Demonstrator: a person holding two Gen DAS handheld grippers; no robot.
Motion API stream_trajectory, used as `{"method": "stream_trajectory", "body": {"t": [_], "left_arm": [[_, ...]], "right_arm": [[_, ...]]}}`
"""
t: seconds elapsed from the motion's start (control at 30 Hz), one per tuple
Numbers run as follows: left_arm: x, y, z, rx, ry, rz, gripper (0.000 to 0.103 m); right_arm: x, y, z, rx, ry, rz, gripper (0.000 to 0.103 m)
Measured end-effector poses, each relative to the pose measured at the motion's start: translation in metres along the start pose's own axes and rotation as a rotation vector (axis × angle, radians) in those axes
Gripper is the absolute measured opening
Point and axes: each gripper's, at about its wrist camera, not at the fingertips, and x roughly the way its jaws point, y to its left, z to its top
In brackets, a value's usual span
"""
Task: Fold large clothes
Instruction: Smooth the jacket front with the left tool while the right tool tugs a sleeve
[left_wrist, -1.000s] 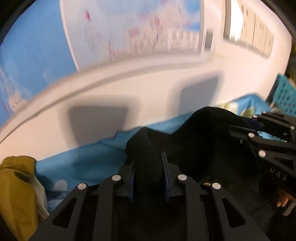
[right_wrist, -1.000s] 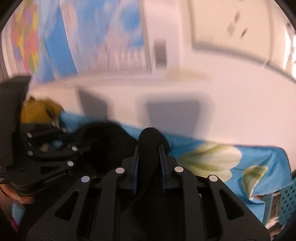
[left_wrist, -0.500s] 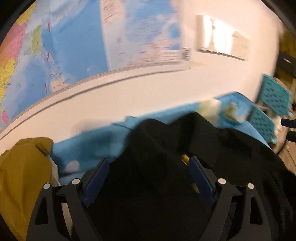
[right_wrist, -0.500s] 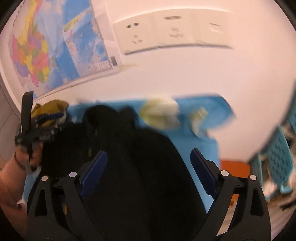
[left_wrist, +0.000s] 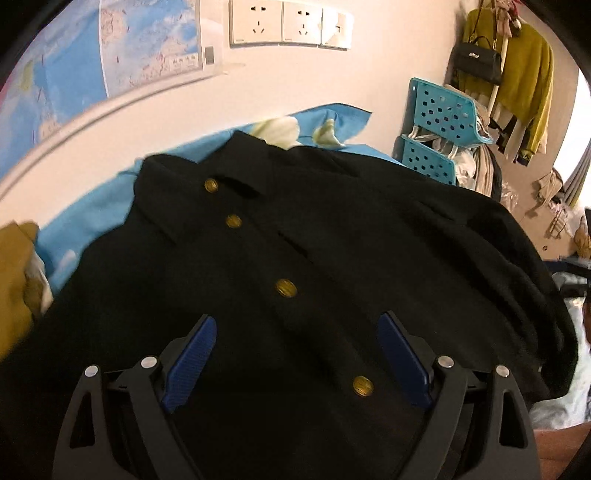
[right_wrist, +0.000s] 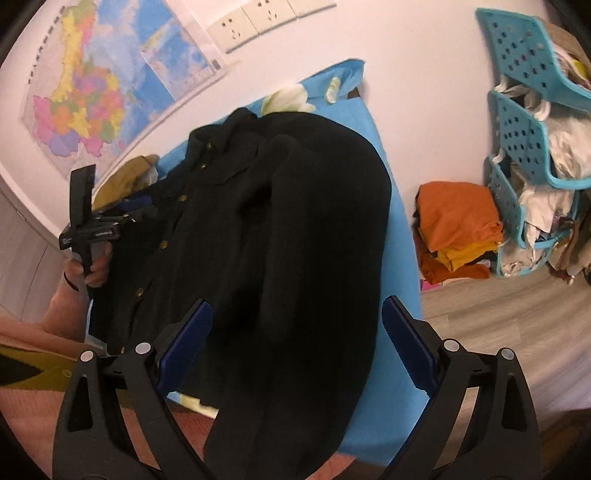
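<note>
Left wrist view looks steeply down over the black coat (left_wrist: 295, 258), with the left gripper (left_wrist: 295, 354) hanging above its buttoned front; its blue pads (left_wrist: 190, 363) stand wide apart, the jaws having just opened, and nothing is pinched between them. Right wrist view shows the right gripper (right_wrist: 297, 350) likewise spread wide above the coat's folded-over side, jaws freshly opened, pads clear of the cloth; a hand (right_wrist: 92, 264) at the left edge grips the other tool's handle. The coat lies flat on a blue flowered sheet (right_wrist: 391, 258), gold buttons (left_wrist: 286, 288) running down its middle, collar towards the wall; one side drapes over the sheet's near edge. Teal perforated baskets (right_wrist: 524, 147) stand stacked to the right, stuffed with pale crumpled clothes; beside them a pile of orange and yellow folded garments (right_wrist: 458, 218) sits on the floor. A mustard garment (left_wrist: 14, 280) lies bunched just beside the coat's left side; a map (right_wrist: 92, 92) and sockets (left_wrist: 288, 24) hang on the wall behind.
</note>
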Motion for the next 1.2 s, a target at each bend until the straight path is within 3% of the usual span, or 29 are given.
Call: {"method": "stream_trajectory", "body": {"t": [0.03,0.1,0.13,0.17,0.2,0.4,0.47,0.53,0.63,0.83,0.87,0.9,0.97,1.07,1.13,1.17,1.2], "left_arm": [[0.000,0.000,-0.003,-0.013,0.004,-0.016,0.086],[0.000,-0.001,-0.008,-0.040,0.010,-0.048,0.086],[0.000,-0.001,-0.008,-0.050,0.010,-0.057,0.086],[-0.001,-0.001,-0.008,-0.055,0.007,-0.059,0.086],[-0.002,-0.001,-0.009,-0.058,0.004,-0.059,0.086],[-0.014,-0.002,-0.014,-0.077,-0.011,-0.120,0.086],[-0.019,-0.002,-0.016,-0.082,-0.025,-0.141,0.086],[-0.023,-0.002,-0.017,-0.094,-0.038,-0.164,0.086],[-0.029,-0.001,-0.018,-0.110,-0.053,-0.199,0.086],[-0.038,0.013,-0.025,-0.149,-0.076,-0.191,0.087],[-0.039,0.017,-0.027,-0.159,-0.076,-0.186,0.087],[-0.039,0.023,-0.030,-0.174,-0.075,-0.180,0.087],[-0.041,0.036,-0.036,-0.206,-0.068,-0.159,0.087],[-0.045,0.052,-0.043,-0.244,-0.064,-0.138,0.087],[-0.046,0.060,-0.046,-0.262,-0.066,-0.130,0.087],[-0.046,0.062,-0.046,-0.265,-0.067,-0.130,0.087],[-0.046,0.065,-0.047,-0.272,-0.067,-0.127,0.087]], "right_arm": [[0.001,0.004,-0.006,-0.022,0.006,-0.038,0.084],[0.005,0.006,-0.012,-0.028,0.026,-0.058,0.047],[0.004,0.005,-0.014,-0.018,0.026,-0.070,0.037],[0.001,0.003,-0.013,-0.018,0.022,-0.091,0.015],[-0.004,0.002,-0.009,-0.021,0.015,-0.113,0.006],[-0.061,0.016,0.047,-0.138,-0.116,-0.384,0.004],[-0.071,0.032,0.071,-0.200,-0.157,-0.439,0.004],[-0.067,0.069,0.096,-0.330,-0.180,-0.500,0.004],[-0.042,0.131,0.115,-0.533,-0.195,-0.500,0.004],[0.059,0.219,0.118,-0.783,-0.061,-0.306,0.011],[0.074,0.226,0.116,-0.795,-0.024,-0.274,0.018],[0.090,0.232,0.113,-0.807,0.023,-0.244,0.034],[0.115,0.241,0.103,-0.835,0.094,-0.192,0.053],[0.125,0.250,0.090,-0.893,0.165,-0.184,0.070],[0.116,0.254,0.083,-0.936,0.160,-0.176,0.083],[0.110,0.253,0.076,-0.974,0.154,-0.203,0.092],[0.109,0.251,0.071,-1.003,0.161,-0.241,0.094]]}}
